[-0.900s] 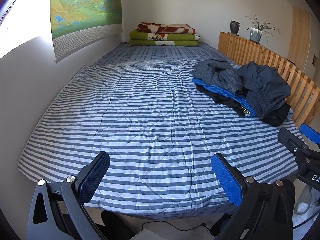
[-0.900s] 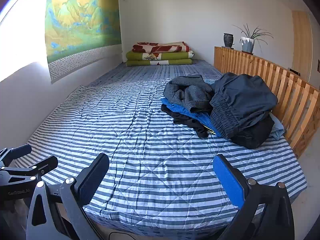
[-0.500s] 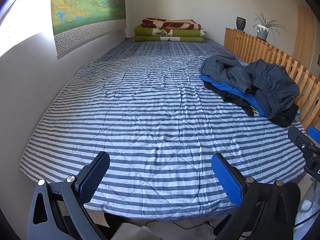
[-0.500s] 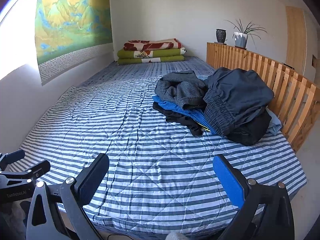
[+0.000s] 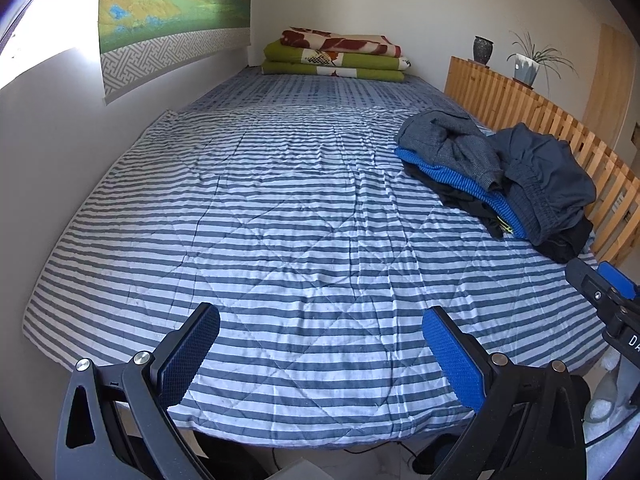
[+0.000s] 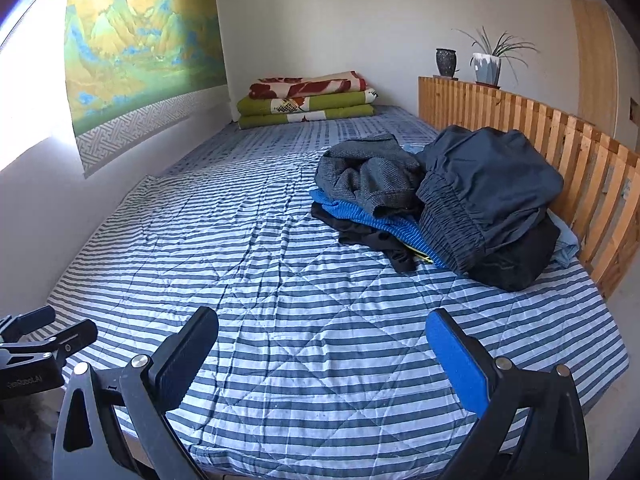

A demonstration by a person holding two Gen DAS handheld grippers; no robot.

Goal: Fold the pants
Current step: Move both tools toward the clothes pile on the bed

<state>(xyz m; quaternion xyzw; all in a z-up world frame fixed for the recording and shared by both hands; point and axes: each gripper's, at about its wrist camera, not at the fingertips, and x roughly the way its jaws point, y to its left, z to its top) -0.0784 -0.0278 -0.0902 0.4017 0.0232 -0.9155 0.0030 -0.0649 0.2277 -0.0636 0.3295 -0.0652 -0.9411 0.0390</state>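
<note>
Item: clothes heap (image 6: 436, 208), on the right side of the bed, pushed up near the wooden slatted rail (image 6: 560, 160). Topmost: dark navy pants (image 6: 488, 196) with a gathered elastic waistband turned toward the near edge; beside them a crumpled grey knit garment (image 6: 372, 180); underneath, a blue ribbed piece (image 6: 372, 220) and black fabric (image 6: 368, 240); a pale blue scrap at the rail side. All bunched, none laid flat, none folded. Probably parked against the rail to leave the middle of the bed free as a working surface.

Item: striped quilt (image 5: 280, 220), blue and white, lightly wrinkled, bare across centre and left. Likely the spot for spreading the pants out.

Item: folded blankets (image 5: 336, 56), green and red-patterned, stacked at the far end against the wall. Not part of the job, by the look of it.

Item: two pots on the rail's top ledge, one dark (image 6: 446, 62), one with a spindly plant (image 6: 488, 66). Landscape scroll (image 6: 140, 52) on the left wall.

Item: left gripper (image 5: 320, 340). Spread to full width, nothing between the pads, touching nothing; poised above the near edge of the quilt, angled downward.

Item: right gripper (image 6: 322, 340). Likewise spread wide and empty, clear of the fabric, heap ahead and to its right, well apart.

Status: folding not yet begun; pants untouched.
</note>
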